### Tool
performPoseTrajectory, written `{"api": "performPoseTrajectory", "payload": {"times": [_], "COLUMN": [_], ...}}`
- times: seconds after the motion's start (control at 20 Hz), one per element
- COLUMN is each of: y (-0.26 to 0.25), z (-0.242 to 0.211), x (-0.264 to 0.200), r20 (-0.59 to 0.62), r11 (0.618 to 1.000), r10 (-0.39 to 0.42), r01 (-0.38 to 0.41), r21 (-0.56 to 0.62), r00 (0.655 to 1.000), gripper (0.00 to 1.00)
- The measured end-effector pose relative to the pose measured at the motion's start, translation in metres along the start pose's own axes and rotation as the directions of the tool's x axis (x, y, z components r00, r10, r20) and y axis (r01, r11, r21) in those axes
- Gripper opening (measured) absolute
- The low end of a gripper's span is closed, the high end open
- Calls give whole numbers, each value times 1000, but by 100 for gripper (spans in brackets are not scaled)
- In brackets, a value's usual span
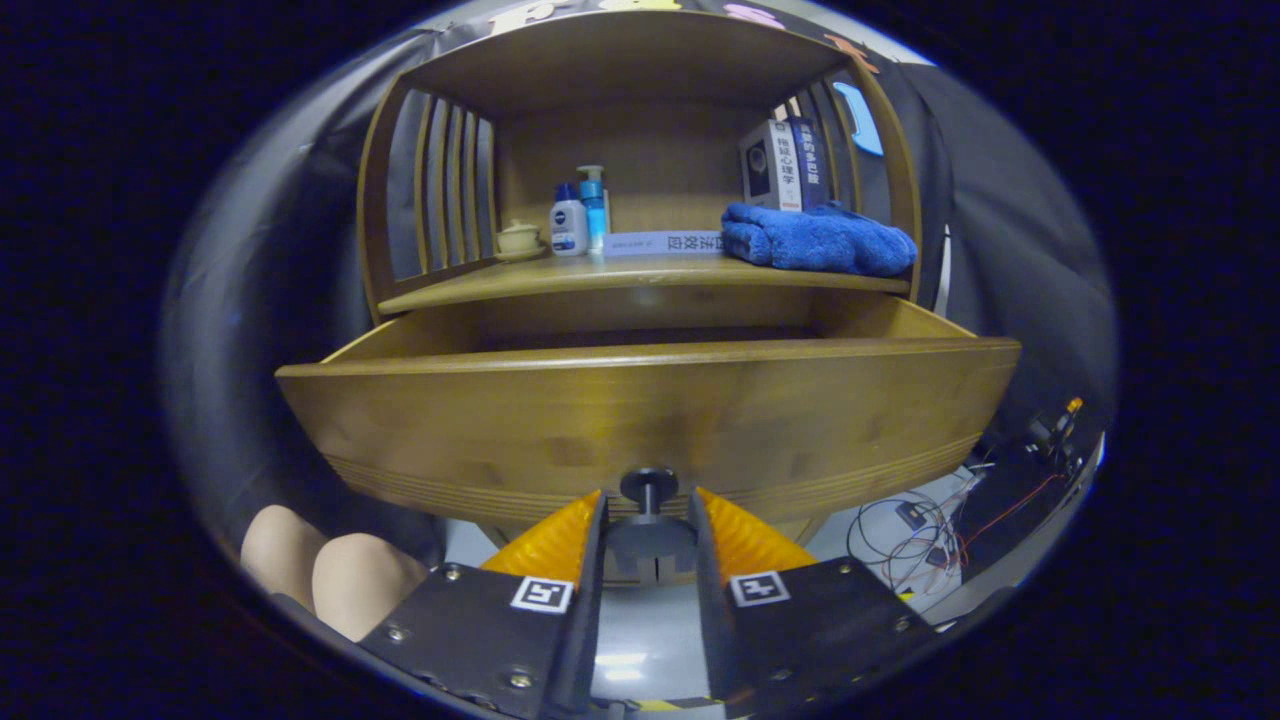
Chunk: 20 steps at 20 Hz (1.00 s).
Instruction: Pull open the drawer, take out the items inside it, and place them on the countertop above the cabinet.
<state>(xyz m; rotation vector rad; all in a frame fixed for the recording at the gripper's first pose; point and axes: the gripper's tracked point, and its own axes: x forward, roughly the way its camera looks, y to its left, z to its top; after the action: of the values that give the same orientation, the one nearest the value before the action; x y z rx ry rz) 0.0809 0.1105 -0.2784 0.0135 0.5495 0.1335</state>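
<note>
The tool [648, 520] is sitting at the drawer's knob [648, 487], its two fingers flanking the knob's stem; whether they are actually pressing on it or standing slightly off I cannot tell. The drawer [640, 420] is standing pulled out toward the tool, its front panel rising just ahead of the fingers and hiding whatever is lying inside. Above and beyond the drawer, the desk [640, 275] is already carrying a blue towel [815, 240], two bottles [578, 222], a small lidded cup [518, 238] and some books [785, 165]. A person's knees [330, 575] are showing below, beside the tool. Judging from here, the risk is pulling further: the drawer may be nearing the end of its travel, and a hard tug could drop it out or tip it. Lifting blindly over the tall front could also snag the fingers on the rim.
</note>
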Motion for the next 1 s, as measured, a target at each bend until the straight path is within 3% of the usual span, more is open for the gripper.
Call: {"api": "performPoseTrajectory", "payload": {"times": [0.2, 0.45, 0.8, 1.0], "y": [-9, -12, -14, -4], "z": [24, 70, 134, 142], "x": [-24, -42, -11, 18], "r20": [45, 127, 186, 116], "r11": [998, 998, 998, 998], "r10": [-33, -45, -26, 23], "r01": [35, 49, 36, -16], "r21": [-46, -32, -50, -66], "r00": [998, 991, 982, 993], "gripper": [60, 60, 60, 60]}}
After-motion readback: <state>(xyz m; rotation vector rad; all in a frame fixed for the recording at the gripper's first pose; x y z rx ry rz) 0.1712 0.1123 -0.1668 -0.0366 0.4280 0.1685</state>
